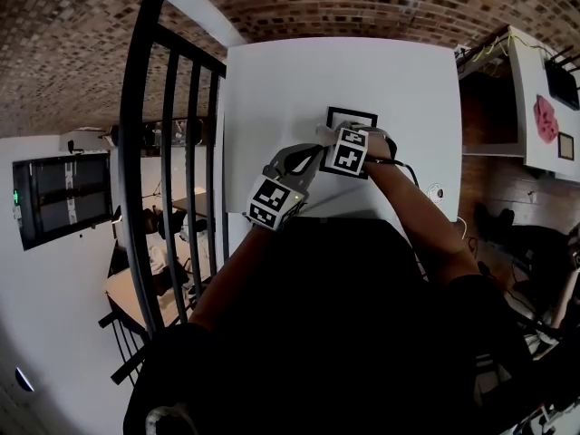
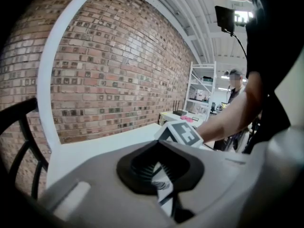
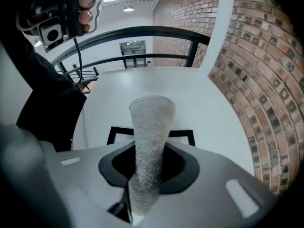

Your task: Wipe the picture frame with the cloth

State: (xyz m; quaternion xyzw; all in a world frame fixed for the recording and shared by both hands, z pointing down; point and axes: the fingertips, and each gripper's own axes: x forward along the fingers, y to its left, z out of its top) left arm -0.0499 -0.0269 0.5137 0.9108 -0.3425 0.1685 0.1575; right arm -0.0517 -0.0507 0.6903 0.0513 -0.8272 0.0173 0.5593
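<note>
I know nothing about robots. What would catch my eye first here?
A fuzzy grey cloth, pinched in the right gripper's jaws, sticks out over a black picture frame lying on the white table. A red brick wall runs alongside the table.

White rectangular tabletop (image 1: 272, 89), seen from above in the head view and at a low angle in the right gripper view (image 3: 156, 84) and the left gripper view (image 2: 109, 144). Its surface is plain and matt. A black-bordered picture frame (image 1: 352, 111) lies flat on it near the middle, its dark edges showing in the right gripper view (image 3: 183, 136). A small round white item (image 1: 436, 191) rests near the right edge, well apart from the picture frame.
</note>
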